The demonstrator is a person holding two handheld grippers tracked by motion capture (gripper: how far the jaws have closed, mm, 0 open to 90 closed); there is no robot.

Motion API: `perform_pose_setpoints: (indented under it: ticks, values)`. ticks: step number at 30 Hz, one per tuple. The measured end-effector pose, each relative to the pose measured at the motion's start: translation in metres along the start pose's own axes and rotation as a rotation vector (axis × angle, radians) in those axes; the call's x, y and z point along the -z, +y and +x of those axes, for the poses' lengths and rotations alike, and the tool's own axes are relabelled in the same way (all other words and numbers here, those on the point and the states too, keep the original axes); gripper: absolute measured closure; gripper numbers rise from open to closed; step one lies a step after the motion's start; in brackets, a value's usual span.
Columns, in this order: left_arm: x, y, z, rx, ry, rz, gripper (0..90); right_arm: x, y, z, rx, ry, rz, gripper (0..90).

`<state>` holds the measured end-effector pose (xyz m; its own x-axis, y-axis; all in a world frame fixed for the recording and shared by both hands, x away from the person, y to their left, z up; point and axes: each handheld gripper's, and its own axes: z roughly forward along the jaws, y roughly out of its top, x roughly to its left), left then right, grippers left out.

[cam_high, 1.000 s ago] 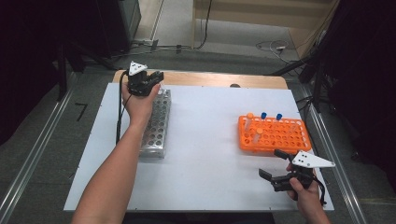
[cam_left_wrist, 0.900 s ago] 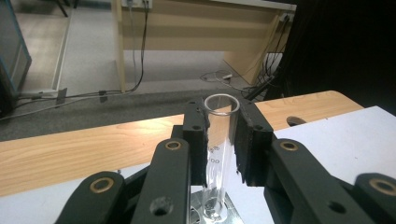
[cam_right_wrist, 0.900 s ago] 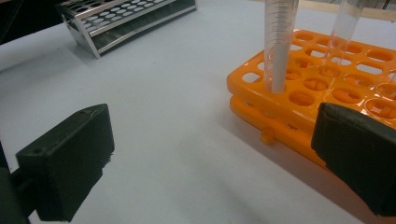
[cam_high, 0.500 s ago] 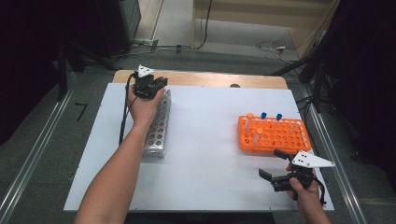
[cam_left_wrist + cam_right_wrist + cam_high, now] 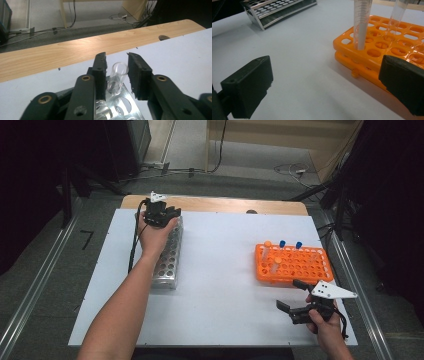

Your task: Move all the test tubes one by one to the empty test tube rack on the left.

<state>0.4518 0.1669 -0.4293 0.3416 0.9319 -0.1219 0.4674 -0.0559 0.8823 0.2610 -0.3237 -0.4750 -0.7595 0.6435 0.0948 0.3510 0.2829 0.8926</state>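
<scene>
At the far end of the steel rack [image 5: 167, 254], a clear tube [image 5: 117, 78] stands in a hole, tilted, between the left claw's [image 5: 116, 75] just-opening jaws, no longer pinched. The right claw [image 5: 296, 296], spread and empty, sits near the orange rack [image 5: 292, 265]. Count: two racks; four tubes in the orange one.

Clear glass tube [image 5: 117, 77] tilted in far-end hole of metal rack [image 5: 169, 255], open mouth up
</scene>
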Motion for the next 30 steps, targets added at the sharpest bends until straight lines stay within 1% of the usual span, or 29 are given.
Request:
perform_pose_setpoints:
  ticks: [1,2,3,4,5,6,7,8,9,10,11,13,14,15,16,17,19,21,24,26,28,29,30]
  values:
    - [0.001,0.0,0.001,0.006,-0.001,-0.001,66.5,0.0,0.0,0.0,0.0,0.0,0.0,0.0]
    - [0.002,0.0,0.002,0.016,-0.009,-0.004,63.7,0.0,0.0,0.0,-0.002,0.0,0.0,0.0]
    - [0.003,0.001,0.002,0.032,-0.014,-0.011,56.9,0.0,0.0,0.0,-0.003,-0.003,-0.001,0.0]
    - [0.004,0.001,0.003,0.038,-0.016,-0.013,56.9,0.0,0.0,0.0,-0.003,-0.003,-0.001,0.0]
    - [0.007,0.002,0.003,0.047,-0.026,-0.018,47.3,0.0,0.001,0.0,-0.007,-0.004,-0.004,0.0]
    - [0.008,0.002,0.003,0.05,-0.03,-0.02,47.3,0.0,0.001,0.0,-0.007,-0.004,-0.004,0.0]
    - [0.01,0.002,0.003,0.057,-0.037,-0.025,39.8,0.0,0.001,0.0,-0.007,-0.006,-0.004,0.0]
    - [0.013,0.003,0.002,0.062,-0.046,-0.032,39.8,0.0,0.001,0.0,-0.007,-0.006,-0.004,0.0]
    - [0.015,0.002,0.001,0.066,-0.055,-0.041,31.5,0.0,0.002,-0.001,-0.005,-0.008,-0.009,0.0]
    - [0.017,0.002,-0.001,0.065,-0.056,-0.045,27.1,0.001,0.002,-0.001,-0.008,-0.01,-0.01,0.0]
    - [0.02,0.002,-0.002,0.065,-0.062,-0.05,27.1,0.001,0.002,-0.001,-0.008,-0.01,-0.01,0.0]
    - [0.025,0.0,-0.006,0.073,-0.08,-0.061,19.9,0.001,0.003,-0.002,-0.01,-0.014,-0.01,0.0]
    - [0.027,-0.001,-0.007,0.072,-0.088,-0.066,11.1,0.002,0.003,-0.003,-0.01,-0.019,-0.012,0.0]
    - [0.03,-0.002,-0.009,0.076,-0.104,-0.074,8.7,0.002,0.004,-0.004,-0.007,-0.023,-0.014,0.0]
    - [0.032,-0.003,-0.011,0.08,-0.111,-0.081,8.7,0.002,0.004,-0.004,-0.007,-0.023,-0.014,0.0]
    - [0.036,-0.004,-0.015,0.079,-0.122,-0.086,3.7,0.002,0.004,-0.006,-0.014,-0.027,-0.017,0.0]
    - [0.04,-0.005,-0.019,0.072,-0.145,-0.091,2.0,0.002,0.004,-0.007,-0.014,-0.03,-0.017,0.0]
    - [0.046,-0.007,-0.026,0.052,-0.155,-0.099,0.0,0.003,0.005,-0.009,-0.016,-0.039,-0.021,0.0]
    - [0.055,-0.01,-0.035,0.033,-0.171,-0.115,0.0,0.003,0.005,-0.011,-0.019,-0.045,-0.027,0.0]
    - [0.063,-0.013,-0.043,0.031,-0.188,-0.136,0.0,0.005,0.006,-0.013,-0.025,-0.054,-0.029,0.0]
    - [0.069,-0.017,-0.049,0.035,-0.205,-0.146,0.0,0.005,0.006,-0.014,-0.027,-0.054,-0.03,0.0]
    - [0.073,-0.019,-0.053,0.037,-0.213,-0.152,0.0,0.006,0.006,-0.016,-0.032,-0.062,-0.035,0.0]
    - [0.076,-0.022,-0.056,0.028,-0.217,-0.15,0.0,0.006,0.006,-0.016,-0.032,-0.062,-0.035,0.0]
